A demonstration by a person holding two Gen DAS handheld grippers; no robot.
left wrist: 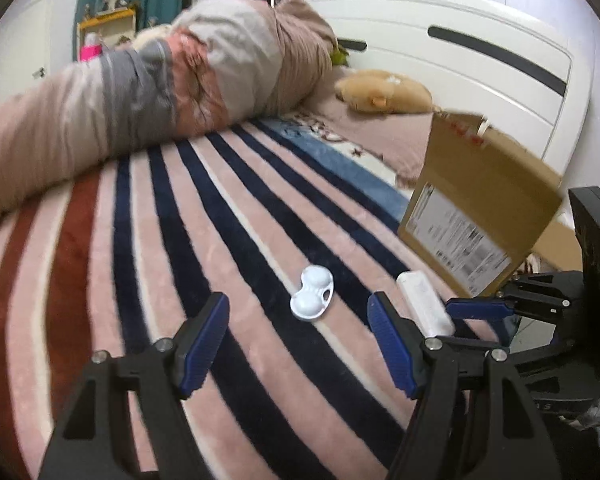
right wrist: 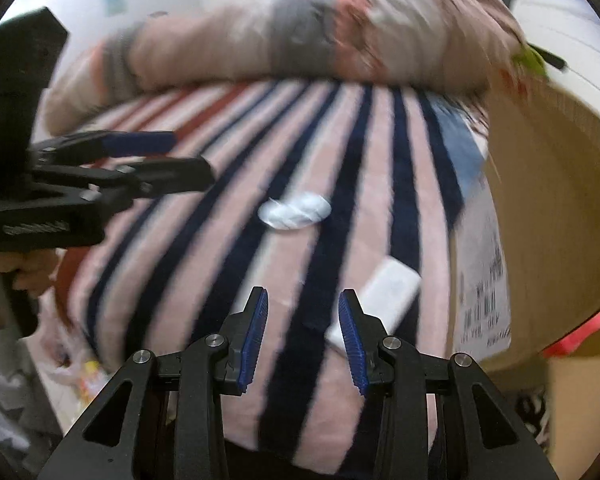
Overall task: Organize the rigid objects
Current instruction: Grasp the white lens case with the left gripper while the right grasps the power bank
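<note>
Left wrist view looks down over a bed covered by a striped blanket (left wrist: 236,240) in pink, navy and rust bands, with a rolled quilt (left wrist: 148,92) lying across the upper left of the frame. Near the centre, a pale blue two-lobed case (left wrist: 312,294) rests on the blanket. Just to its right lies a white rectangular object (left wrist: 424,302), close beside the lower corner of a cardboard box (left wrist: 484,200) at the right of the frame. A white shipping label (left wrist: 456,240) on the box carries dense print and barcodes, too blurred to read. The left gripper (left wrist: 300,344) has its blue-padded jaws spread wide and empty, framing the case from below. In the right wrist view, which is blurred, the right gripper (right wrist: 303,336) holds its jaws only partly apart with nothing between them; the white object sits just past its right-hand finger.
</note>
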